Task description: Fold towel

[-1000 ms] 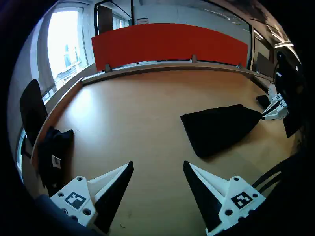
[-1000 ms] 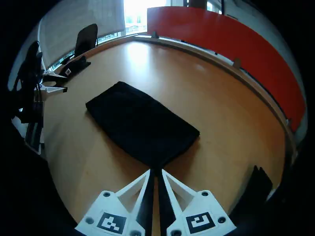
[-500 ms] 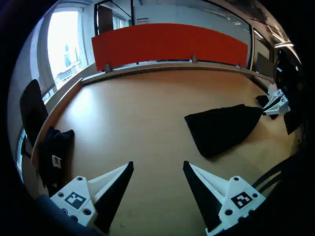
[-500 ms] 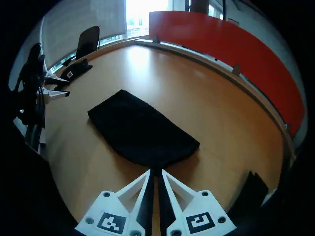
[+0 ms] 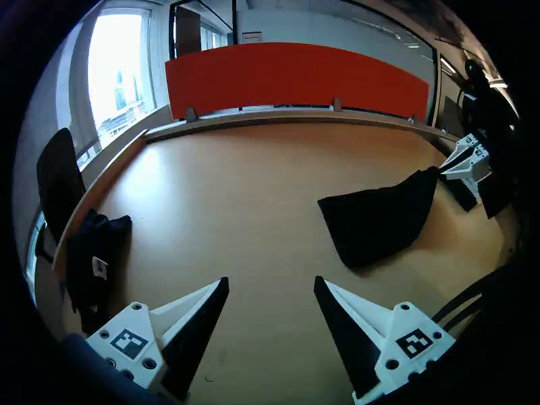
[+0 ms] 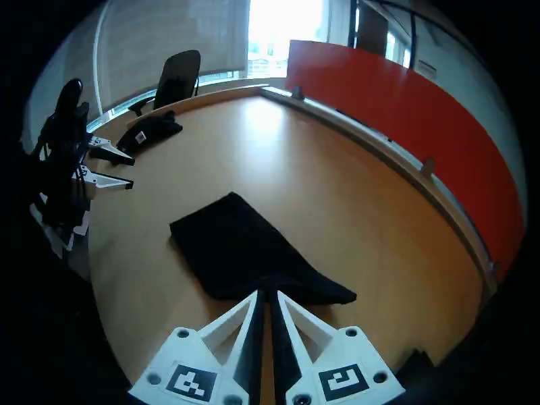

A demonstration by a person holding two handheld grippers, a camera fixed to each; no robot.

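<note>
the black towel point(image 6: 236, 250) lies on the wooden surface point(image 6: 324, 175), with one corner pulled up off it into the right tool point(image 6: 267, 295). that tool's fingers stand almost together, the dark cloth pinched in the narrow slit between them, and the very tip of the corner is hidden there. in the left gripper view the raised corner meets that tool at the far right edge, where whatever holds it is just a dark shape. the left tool point(image 5: 270, 282) hangs spread wide over bare wood, gripping nothing, well apart from the towel. a black bundle point(image 5: 94, 260) with a small white tag sits at the surface's left edge, near a dark office chair point(image 5: 57, 182). a red partition point(image 5: 297, 74) runs along the far side. a dark object point(image 6: 422, 358) low in the right gripper view is too cut off to name.
</note>
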